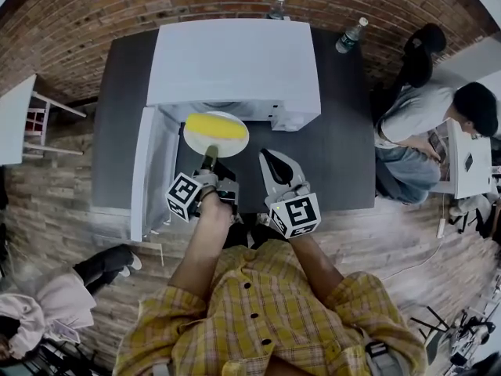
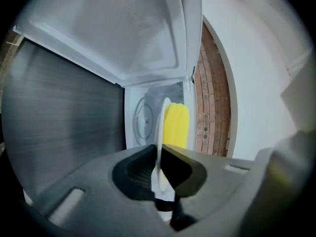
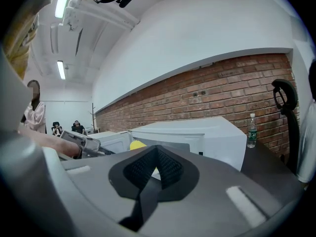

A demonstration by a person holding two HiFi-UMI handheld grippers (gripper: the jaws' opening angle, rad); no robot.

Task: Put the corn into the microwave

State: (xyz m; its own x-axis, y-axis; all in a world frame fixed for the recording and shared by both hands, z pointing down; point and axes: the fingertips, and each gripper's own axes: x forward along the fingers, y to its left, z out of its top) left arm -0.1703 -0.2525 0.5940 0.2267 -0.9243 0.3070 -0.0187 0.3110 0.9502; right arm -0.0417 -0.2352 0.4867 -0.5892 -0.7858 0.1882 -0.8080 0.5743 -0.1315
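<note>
A yellow corn cob [image 1: 214,126] lies on a white plate [image 1: 227,141] at the mouth of the white microwave [image 1: 235,61], whose door [image 1: 142,171] hangs open to the left. My left gripper [image 1: 210,153] is shut on the plate's near rim. In the left gripper view the plate [image 2: 161,127] shows edge-on between the pads, with the corn [image 2: 176,125] on it and the microwave's turntable [image 2: 144,120] behind. My right gripper [image 1: 268,157] hovers just right of the plate, shut and empty. The right gripper view shows its closed jaws and the microwave [image 3: 207,132] beyond them.
The microwave stands on a dark table [image 1: 344,147]. Two water bottles [image 1: 351,35] [image 1: 278,6] stand at the table's far edge. A person [image 1: 438,120] sits at the right beside a black chair [image 1: 423,53]. A white table [image 1: 16,120] is at the left.
</note>
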